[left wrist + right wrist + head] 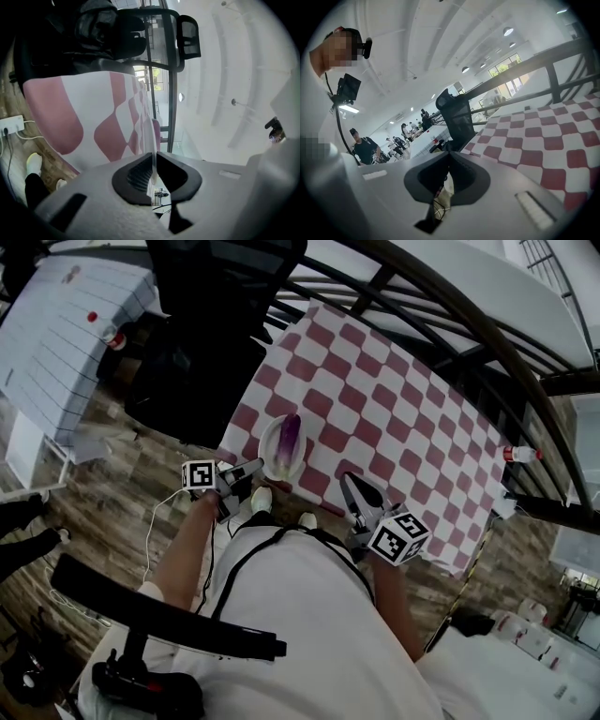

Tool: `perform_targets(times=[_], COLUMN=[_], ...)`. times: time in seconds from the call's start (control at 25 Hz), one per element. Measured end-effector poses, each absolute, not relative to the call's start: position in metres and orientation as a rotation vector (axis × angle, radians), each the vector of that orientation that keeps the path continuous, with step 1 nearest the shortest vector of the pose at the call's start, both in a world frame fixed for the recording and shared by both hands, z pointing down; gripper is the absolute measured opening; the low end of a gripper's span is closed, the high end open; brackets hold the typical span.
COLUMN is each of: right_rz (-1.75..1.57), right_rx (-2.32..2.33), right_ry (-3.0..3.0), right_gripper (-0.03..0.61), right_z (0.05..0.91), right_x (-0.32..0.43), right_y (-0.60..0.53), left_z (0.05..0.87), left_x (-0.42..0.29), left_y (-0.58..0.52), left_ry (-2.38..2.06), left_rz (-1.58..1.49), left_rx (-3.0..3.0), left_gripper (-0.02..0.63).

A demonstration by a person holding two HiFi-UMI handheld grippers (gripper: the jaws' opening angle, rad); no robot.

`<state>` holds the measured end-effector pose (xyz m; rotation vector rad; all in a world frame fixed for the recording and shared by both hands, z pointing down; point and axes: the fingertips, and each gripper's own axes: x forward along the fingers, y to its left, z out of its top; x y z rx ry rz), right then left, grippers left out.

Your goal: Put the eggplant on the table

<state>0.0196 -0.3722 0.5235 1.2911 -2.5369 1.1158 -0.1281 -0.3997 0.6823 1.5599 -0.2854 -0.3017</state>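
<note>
Person's shirt (309, 615): white, fills the lower middle of the head view, nearest the camera.
Left gripper (246, 474): centre-left of the frame, lying level; its jaws are nearly together, pinching the near rim of the plate, which shows edge-on between the pads in the left gripper view.
Plate (270, 457): pale and shallow, at the near left edge of the bench; whether it rests on the cloth I cannot tell.
Eggplant (290, 437): purple, long, lying loose along the plate and touching neither gripper.
Right gripper (349, 486): right of centre, jaws closed tip to tip with nothing in them.
Bench (403, 418): red-and-white checked cloth, bare to the right of the plate.
Handling: probably light and firm, with a smooth skin that may slip; it could roll if the plate tips.
Hold: best across the thick middle, jaws square to its length, with a gentle squeeze to avoid bruising.
</note>
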Motion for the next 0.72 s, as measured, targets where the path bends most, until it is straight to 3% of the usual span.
perform_targets(times=[0.72], right_rz=[1.122], right_rx=[1.315], right_ry=[-2.485], right_gripper=[0.008], right_z=[0.533], right_x=[0.011], right_y=[-0.383], left_z=[0.724], left_x=[-0.133], left_y=[-0.404], left_ry=[-0.25], left_rz=[-0.168], left_rx=[1.543], left_gripper=[0.031])
